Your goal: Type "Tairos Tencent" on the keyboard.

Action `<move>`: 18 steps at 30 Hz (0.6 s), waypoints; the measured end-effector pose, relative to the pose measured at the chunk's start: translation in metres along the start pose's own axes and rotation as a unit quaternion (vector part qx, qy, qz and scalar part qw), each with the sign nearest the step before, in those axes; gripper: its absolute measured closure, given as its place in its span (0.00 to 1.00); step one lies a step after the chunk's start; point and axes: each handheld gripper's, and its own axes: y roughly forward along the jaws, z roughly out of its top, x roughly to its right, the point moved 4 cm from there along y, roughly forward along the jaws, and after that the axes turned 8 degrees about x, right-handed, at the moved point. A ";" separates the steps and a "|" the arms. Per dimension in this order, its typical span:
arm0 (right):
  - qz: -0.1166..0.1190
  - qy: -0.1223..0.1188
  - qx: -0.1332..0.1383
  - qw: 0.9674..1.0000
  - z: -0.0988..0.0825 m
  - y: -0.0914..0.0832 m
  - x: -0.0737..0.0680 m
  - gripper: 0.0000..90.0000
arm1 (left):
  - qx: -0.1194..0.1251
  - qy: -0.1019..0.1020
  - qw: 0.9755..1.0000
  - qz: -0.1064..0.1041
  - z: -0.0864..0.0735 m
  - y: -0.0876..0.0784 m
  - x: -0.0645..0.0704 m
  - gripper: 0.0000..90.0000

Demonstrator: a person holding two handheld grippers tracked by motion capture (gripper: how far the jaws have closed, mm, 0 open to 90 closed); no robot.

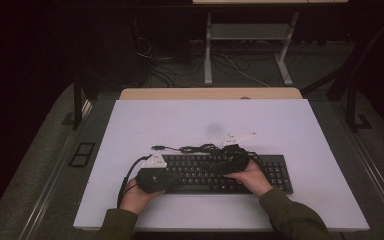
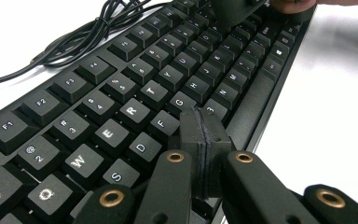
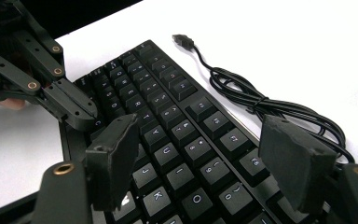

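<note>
A black keyboard lies along the near middle of the white table. My left gripper hovers over its left half. In the left gripper view its jaws are shut, pads pressed together with nothing between them, low over the keys near the bottom letter row; whether they touch I cannot tell. My right gripper is over the keyboard's middle, open, its pads wide apart above the keys. The left gripper also appears there.
The keyboard's black cable lies bundled just behind it, its USB plug loose on the table; the same cable and plug appear in the right gripper view. Beyond the far table edge stand a desk frame and floor cables.
</note>
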 end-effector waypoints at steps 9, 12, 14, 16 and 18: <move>-0.001 0.000 -0.001 1.000 0.000 0.000 0.000 0.31 | -0.009 0.002 1.000 0.000 -0.003 0.002 -0.001 0.99; -0.001 0.000 -0.001 1.000 0.000 0.000 0.000 0.31 | -0.010 0.003 1.000 -0.002 -0.004 0.003 -0.001 0.99; 0.000 0.000 -0.001 1.000 0.000 0.000 -0.001 0.31 | -0.011 0.005 1.000 -0.002 -0.003 0.003 0.000 0.99; 0.000 0.000 -0.001 1.000 0.000 0.000 -0.001 0.31 | -0.011 0.004 1.000 -0.002 -0.003 0.003 -0.001 0.99; 0.000 -0.001 -0.001 1.000 0.000 0.000 -0.001 0.31 | -0.011 0.005 1.000 -0.001 -0.003 0.003 -0.001 0.99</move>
